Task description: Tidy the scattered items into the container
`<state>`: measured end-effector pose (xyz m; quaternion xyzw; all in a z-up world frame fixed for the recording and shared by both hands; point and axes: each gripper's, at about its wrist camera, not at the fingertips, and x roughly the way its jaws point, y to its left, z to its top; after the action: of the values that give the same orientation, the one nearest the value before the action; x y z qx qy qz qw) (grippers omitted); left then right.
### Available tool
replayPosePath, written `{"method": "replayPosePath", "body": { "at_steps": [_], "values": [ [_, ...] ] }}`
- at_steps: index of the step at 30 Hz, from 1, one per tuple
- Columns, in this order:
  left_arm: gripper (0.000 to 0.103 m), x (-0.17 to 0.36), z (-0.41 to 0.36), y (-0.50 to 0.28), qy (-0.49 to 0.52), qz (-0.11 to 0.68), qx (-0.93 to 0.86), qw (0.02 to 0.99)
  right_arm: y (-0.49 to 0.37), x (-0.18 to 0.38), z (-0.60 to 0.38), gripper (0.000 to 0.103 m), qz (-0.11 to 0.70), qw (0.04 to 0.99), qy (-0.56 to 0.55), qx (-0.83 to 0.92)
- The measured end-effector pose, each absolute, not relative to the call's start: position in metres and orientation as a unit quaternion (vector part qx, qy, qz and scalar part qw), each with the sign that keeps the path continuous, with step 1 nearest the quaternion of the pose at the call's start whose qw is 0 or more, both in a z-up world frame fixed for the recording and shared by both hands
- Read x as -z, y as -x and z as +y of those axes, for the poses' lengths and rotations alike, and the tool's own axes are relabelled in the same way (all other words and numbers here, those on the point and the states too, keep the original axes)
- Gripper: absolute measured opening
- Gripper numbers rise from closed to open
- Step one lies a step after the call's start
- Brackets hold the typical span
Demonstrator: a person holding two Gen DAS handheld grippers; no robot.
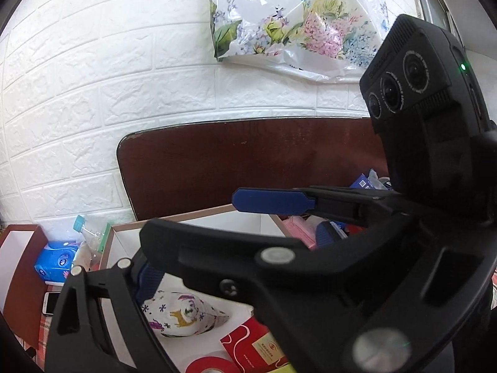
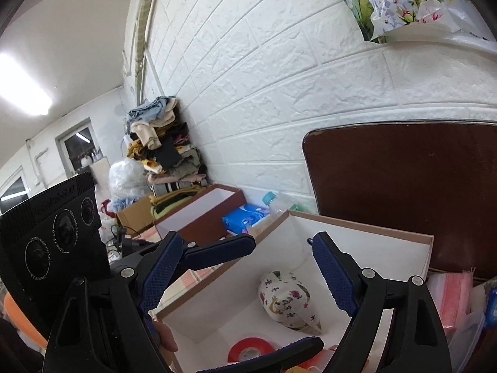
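A white-lined cardboard box (image 2: 366,233) (image 1: 122,236) sits under both grippers. Inside lie a patterned cloth pouch (image 2: 287,301) (image 1: 183,314), a red tape roll (image 2: 250,348) (image 1: 211,365) and a red envelope (image 1: 251,342). My right gripper (image 2: 245,279) is open and empty above the box, its blue pads (image 2: 332,276) spread over the pouch. My left gripper shows beside it in the right wrist view, open with one blue finger (image 2: 217,250) over the box's left rim. In the left wrist view the right gripper's black body (image 1: 279,264) crosses the front and hides most of the left gripper.
A brown chair back (image 2: 403,180) stands behind the box. A red-brown box (image 2: 202,208), a blue tissue pack (image 2: 245,217) and a bottle (image 1: 84,227) lie left. A phone (image 1: 51,303) lies at left. Pink packets (image 2: 456,298) sit right. Clothes (image 2: 161,149) are piled by the brick wall.
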<state>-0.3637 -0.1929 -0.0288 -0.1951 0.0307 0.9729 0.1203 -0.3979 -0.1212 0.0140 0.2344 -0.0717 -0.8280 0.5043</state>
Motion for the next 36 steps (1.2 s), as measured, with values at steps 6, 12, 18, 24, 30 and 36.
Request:
{"method": "replayPosePath", "body": {
  "at_steps": [6,12,18,24,30,36],
  "values": [
    [0.103,0.023,-0.191,0.368,0.209,0.045,-0.973,0.086,0.403,-0.011,-0.122,0.091,-0.067,0.486,-0.250,0.835],
    [0.103,0.032,-0.197,0.375,0.246,0.060,-0.967,0.026,0.414,0.003,-0.132,0.103,-0.009,0.434,-0.306,0.847],
    [0.103,0.049,-0.200,0.390,0.310,0.119,-0.941,-0.062,0.417,0.013,-0.134,0.103,0.060,0.377,-0.324,0.866],
    [0.103,0.043,-0.210,0.381,0.307,0.105,-0.943,-0.074,0.426,0.016,-0.127,0.103,0.057,0.352,-0.335,0.872],
    [0.103,0.052,-0.214,0.377,0.359,0.098,-0.927,-0.039,0.431,0.023,-0.124,0.103,0.066,0.335,-0.352,0.871],
    [0.103,0.058,-0.217,0.377,0.375,0.102,-0.921,-0.029,0.430,0.029,-0.120,0.103,0.107,0.308,-0.365,0.872]
  ]
}}
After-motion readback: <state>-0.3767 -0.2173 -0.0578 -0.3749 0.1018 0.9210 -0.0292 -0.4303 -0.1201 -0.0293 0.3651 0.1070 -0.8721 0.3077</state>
